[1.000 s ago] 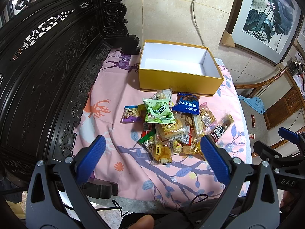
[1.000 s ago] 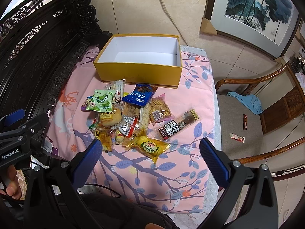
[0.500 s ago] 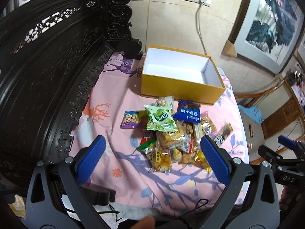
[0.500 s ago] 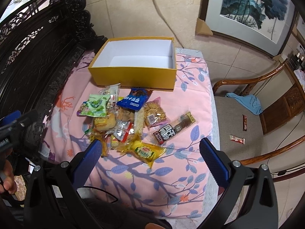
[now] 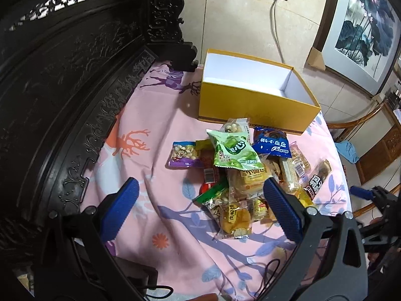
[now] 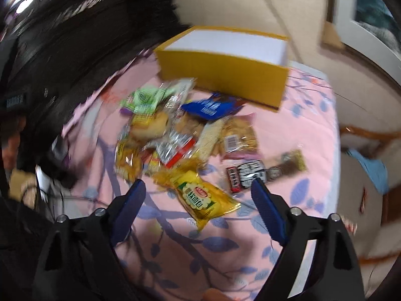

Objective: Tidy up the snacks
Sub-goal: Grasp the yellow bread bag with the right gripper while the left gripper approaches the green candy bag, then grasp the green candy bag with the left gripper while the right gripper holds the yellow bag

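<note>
A pile of snack packets (image 5: 240, 170) lies on a pink cloth, in front of an open yellow box (image 5: 253, 110) with a white, empty inside. A green packet (image 5: 233, 150) tops the pile, with a blue packet (image 5: 272, 143) to its right. My left gripper (image 5: 200, 200) is open and empty, hovering above the pile's near edge. In the blurred right wrist view the pile (image 6: 185, 135) and the box (image 6: 223, 75) show too. My right gripper (image 6: 199, 195) is open and empty, just above a yellow packet (image 6: 200, 198); a black bar (image 6: 253, 175) lies beside it.
A dark carved wooden backrest (image 5: 62, 87) runs along the left of the pink cloth (image 5: 150, 130). A tiled wall with a socket and cable (image 5: 275, 25) stands behind the box. A framed painting (image 5: 363, 32) leans at the right, above a wooden chair (image 5: 371, 130).
Both grippers have moved forward and down toward the pile. The right wrist view is now motion-blurred and much closer to the yellow packet. Both stay open.
</note>
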The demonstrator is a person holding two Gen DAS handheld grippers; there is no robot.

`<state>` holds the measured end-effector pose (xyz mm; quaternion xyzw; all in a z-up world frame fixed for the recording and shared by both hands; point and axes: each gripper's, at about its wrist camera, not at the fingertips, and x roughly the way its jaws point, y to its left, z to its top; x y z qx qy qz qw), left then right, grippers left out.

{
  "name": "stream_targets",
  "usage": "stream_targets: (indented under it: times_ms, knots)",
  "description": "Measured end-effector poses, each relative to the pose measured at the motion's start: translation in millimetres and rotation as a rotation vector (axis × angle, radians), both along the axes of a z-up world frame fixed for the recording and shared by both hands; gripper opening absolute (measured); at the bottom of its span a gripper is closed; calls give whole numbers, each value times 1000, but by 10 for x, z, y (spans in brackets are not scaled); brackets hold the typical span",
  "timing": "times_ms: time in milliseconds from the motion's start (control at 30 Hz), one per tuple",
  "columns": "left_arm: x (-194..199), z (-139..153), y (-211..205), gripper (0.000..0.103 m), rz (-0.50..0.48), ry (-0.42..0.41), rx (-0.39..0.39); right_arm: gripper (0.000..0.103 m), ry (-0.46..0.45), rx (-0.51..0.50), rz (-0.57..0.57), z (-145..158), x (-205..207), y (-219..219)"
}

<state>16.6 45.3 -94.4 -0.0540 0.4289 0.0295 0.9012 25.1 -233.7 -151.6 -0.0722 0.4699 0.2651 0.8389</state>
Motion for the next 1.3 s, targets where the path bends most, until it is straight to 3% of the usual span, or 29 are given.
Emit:
stream_targets:
  times_ms: [133,400,500,567,600,767,967,1100,1300]
  knots:
    - [7,-119,24,101,15,9,-2,78,7,-59,108,-294,64,120]
    - [-2,-289,60,101,43,64,2,77,-47,-170,325,-644,146,374]
    - [10,-343,30,101,38,73,10,65,-49,-205,379,-761,186,442]
    - [28,-384,-11,101,23,83,17,44,-49,-238,399,-861,215,469]
    - [42,-409,-49,101,11,89,23,38,-45,-236,396,-883,232,459]
    - [161,-470,-189,101,-45,109,33,36,-20,-183,309,-833,238,311]
    - [633,-469,-192,101,-32,107,-79,36,10,-124,204,-749,131,177]
    - [1045,-603,-186,101,-20,146,-153,37,31,-96,153,-752,98,187]
    - [1332,-882,-232,100,-11,244,-187,37,40,-63,93,-750,128,226]
